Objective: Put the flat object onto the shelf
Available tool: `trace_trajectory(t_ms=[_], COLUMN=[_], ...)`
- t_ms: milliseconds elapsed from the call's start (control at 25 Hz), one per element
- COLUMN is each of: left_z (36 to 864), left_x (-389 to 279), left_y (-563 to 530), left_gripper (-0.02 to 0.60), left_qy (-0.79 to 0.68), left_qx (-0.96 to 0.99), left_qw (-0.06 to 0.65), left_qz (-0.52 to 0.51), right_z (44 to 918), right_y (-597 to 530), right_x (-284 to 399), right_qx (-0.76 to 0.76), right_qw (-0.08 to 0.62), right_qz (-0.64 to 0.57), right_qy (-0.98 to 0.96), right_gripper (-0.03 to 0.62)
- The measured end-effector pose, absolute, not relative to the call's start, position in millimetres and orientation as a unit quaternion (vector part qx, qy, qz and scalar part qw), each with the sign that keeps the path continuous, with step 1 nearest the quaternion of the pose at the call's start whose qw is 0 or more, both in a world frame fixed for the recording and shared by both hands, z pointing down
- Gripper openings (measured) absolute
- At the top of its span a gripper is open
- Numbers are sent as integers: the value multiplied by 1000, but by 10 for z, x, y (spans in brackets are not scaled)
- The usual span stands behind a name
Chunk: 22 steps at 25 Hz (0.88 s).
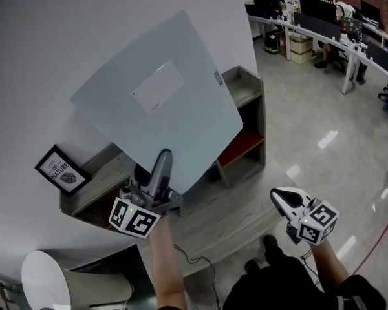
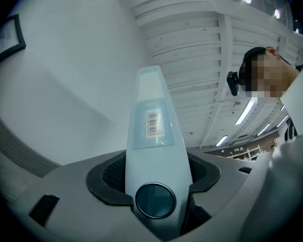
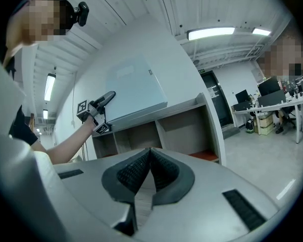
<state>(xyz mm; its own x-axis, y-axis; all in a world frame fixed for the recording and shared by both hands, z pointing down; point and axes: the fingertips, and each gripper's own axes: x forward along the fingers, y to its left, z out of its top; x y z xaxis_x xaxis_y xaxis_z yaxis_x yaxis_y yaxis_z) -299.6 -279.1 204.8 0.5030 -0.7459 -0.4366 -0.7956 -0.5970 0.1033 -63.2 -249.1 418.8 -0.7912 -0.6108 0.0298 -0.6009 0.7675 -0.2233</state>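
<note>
The flat object is a pale blue-grey square panel with a white label, held tilted above the grey shelf by the white wall. My left gripper is shut on the panel's lower edge. In the left gripper view the panel stands edge-on between the pads, showing a barcode sticker. From the right gripper view the panel hangs just over the shelf top; whether it touches, I cannot tell. My right gripper is low at the right, shut and empty, its pads meeting.
A framed picture stands on the shelf top at the left. The shelf's right compartment has a red floor. A white rounded object sits at lower left, and a cable lies on the floor. Office desks stand far right.
</note>
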Motion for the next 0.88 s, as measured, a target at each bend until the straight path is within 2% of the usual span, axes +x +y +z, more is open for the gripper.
trace_trajectory(t_ms=[880], left_z=[1931], left_x=[-2442], left_y=[-4248], left_gripper=[284], left_qy=[472], left_qx=[-865], left_qw=[67], left_qz=[155], right_z=[4037], right_y=[-3427], right_x=[-197], right_qx=[-310], right_qw=[41], right_qz=[-112], right_qy=[943], right_gripper=[14])
